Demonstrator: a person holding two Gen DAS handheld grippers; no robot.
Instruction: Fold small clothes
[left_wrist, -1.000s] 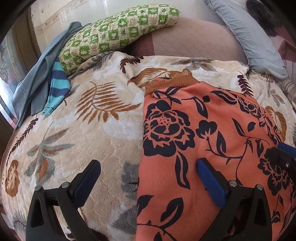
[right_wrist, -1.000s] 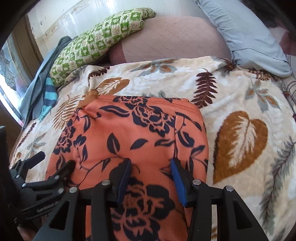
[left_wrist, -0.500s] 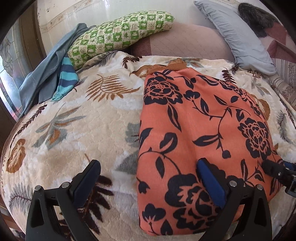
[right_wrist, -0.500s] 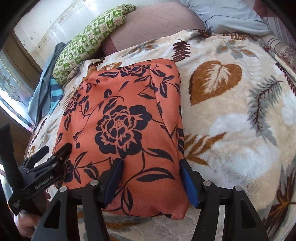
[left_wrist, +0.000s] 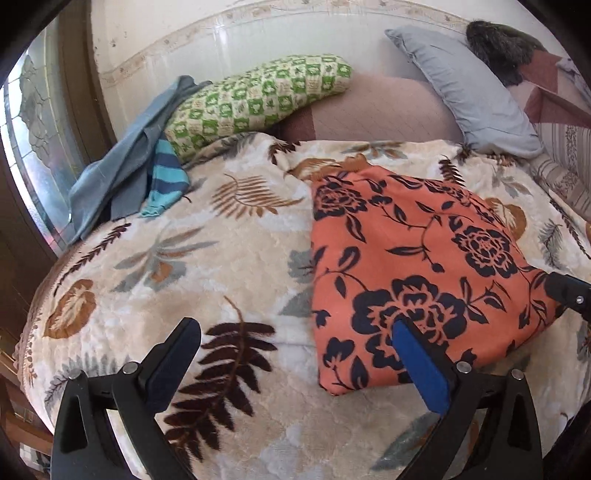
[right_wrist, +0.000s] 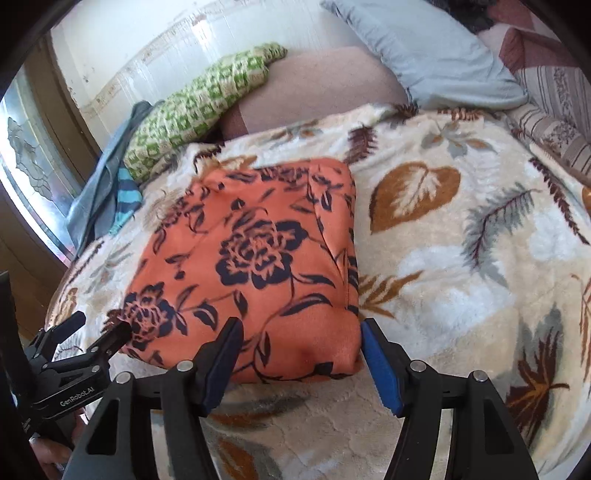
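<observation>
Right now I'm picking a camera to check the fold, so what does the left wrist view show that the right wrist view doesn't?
Only the left wrist view shows the dark furry item at the bed's far right corner.

Only the right wrist view shows the garment's right folded edge and the left tongs from outside, open at its near left corner.

Both show the orange floral garment folded flat on the leaf blanket, the green pillow, the striped cloth, and the right tongs open.

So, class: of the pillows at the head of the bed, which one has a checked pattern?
The green-and-cream pillow, lying left of the plain grey pillow.
</observation>
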